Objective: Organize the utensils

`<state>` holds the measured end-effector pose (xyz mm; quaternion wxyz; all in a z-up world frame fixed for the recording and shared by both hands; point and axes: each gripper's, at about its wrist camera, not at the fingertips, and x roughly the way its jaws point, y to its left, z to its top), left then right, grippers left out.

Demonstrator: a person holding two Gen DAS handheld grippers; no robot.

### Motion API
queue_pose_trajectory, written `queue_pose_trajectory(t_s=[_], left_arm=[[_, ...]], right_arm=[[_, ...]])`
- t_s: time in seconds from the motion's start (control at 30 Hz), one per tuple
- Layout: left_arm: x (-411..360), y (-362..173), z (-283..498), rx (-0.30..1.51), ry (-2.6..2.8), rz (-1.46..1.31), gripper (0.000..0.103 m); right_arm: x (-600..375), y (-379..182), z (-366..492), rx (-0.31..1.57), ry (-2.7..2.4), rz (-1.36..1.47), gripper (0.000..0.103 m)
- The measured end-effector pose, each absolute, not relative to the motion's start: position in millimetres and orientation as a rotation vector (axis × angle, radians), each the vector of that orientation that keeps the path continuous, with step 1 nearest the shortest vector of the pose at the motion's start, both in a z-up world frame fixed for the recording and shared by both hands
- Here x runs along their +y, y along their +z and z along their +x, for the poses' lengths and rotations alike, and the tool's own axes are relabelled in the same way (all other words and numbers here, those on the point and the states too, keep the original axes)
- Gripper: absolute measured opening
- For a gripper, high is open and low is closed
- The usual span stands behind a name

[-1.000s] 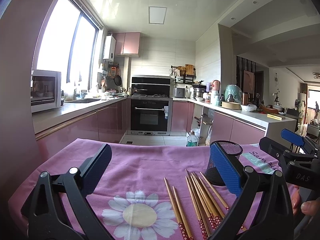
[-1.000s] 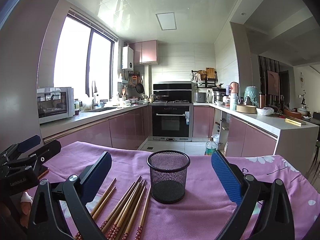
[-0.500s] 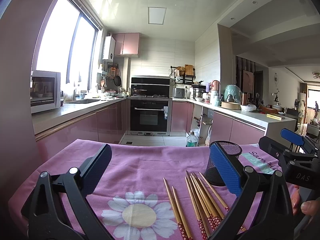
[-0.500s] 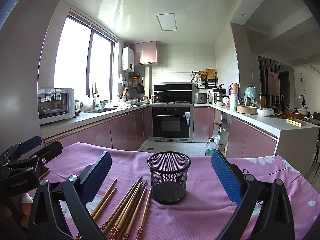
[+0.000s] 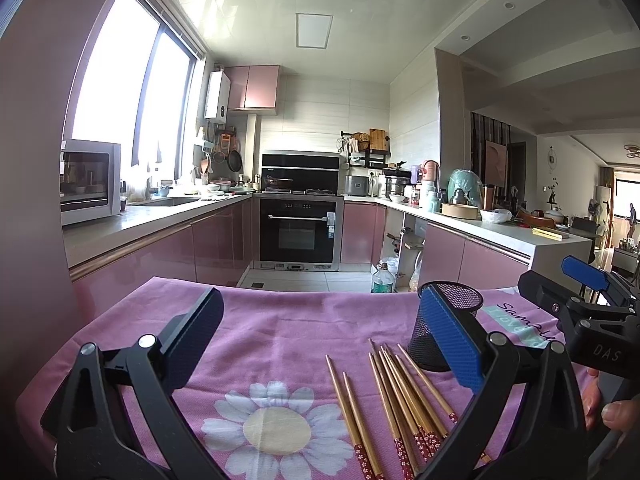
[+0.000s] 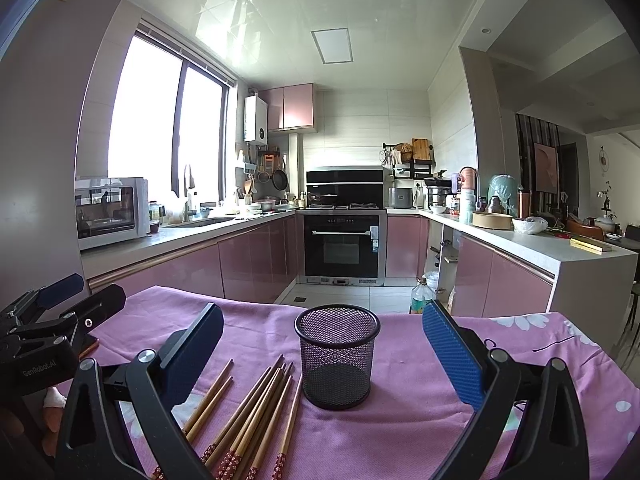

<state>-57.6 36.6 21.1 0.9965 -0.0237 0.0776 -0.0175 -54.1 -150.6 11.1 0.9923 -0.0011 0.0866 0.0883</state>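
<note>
1. Hovering wide apart over the table: left gripper and right gripper, both with jaws spread and nothing held.
2. Lying loose on the cloth, none yet in the holder: bamboo chopsticks with red flower-patterned ends, fanned in a bunch with two set slightly apart, just left of the black wire-mesh cylindrical cup, which stands upright and looks empty.
3. Likely to go wrong: pinching several thin round sticks at once and dropping some, since they overlap and touch one another.
4. Also possible: knocking the light mesh cup over, either with a jaw or with a stick tip catching the rim on the way in; could roll.
5. Possible too: dragging or bunching the soft pink flower-printed tablecloth under a low grasp, shifting sticks and cup together.
6. Close quarters between the two grippers, so some chance of a bump.
7. Beyond the table: kitchen with pink glossy cabinets, black built-in oven, white microwave on the counter, bright window at left.
</note>
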Motion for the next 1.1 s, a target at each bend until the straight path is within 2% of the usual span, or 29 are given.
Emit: queue_pose_trajectory(t_s=[1.1], left_arm=[[31.4,15.1,-54.0,0.192,-0.026,-0.049,0.097]], right_arm=[[-152.2,9.8,-52.5,0.191,0.185,0.010,0.096]])
